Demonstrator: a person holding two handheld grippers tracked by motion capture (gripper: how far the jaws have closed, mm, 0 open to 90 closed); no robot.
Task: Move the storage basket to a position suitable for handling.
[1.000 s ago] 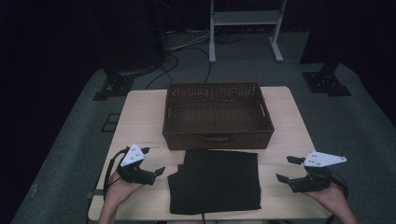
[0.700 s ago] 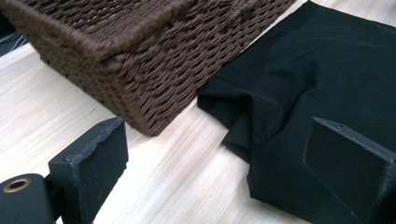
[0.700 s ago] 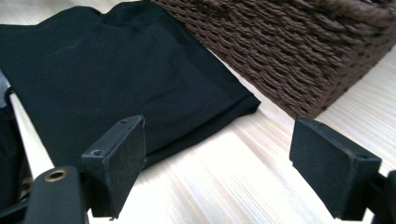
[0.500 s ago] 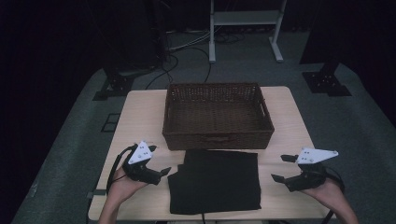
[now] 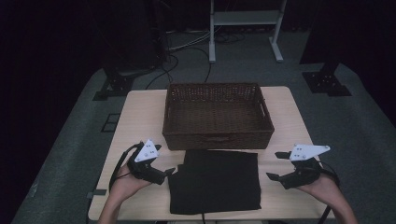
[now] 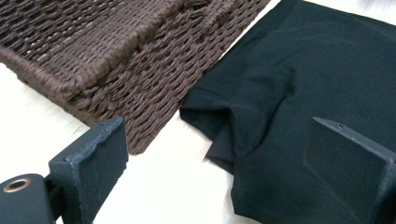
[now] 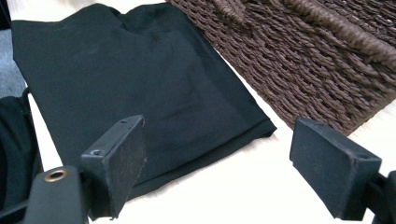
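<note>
Flat, folded black cloth lying at the near edge of the pale wooden table, about 6 o'clock from the brown woven wicker basket and just beside its front wall. Seen from high up as a neat dark square. Up close in the left gripper view, a rumpled, folded-over corner of cloth near the basket's corner. In the right gripper view, a smooth straight edge and the basket's woven side.

Left gripper at 9 o'clock of the cloth, tips at its edge, jaws wide apart, holding nothing. Right gripper at 3 o'clock, near the cloth but not touching, jaws wide apart too, nothing between them.

Grey carpet floor all around the table. White metal stand and black cables far off at 12 o'clock.
</note>
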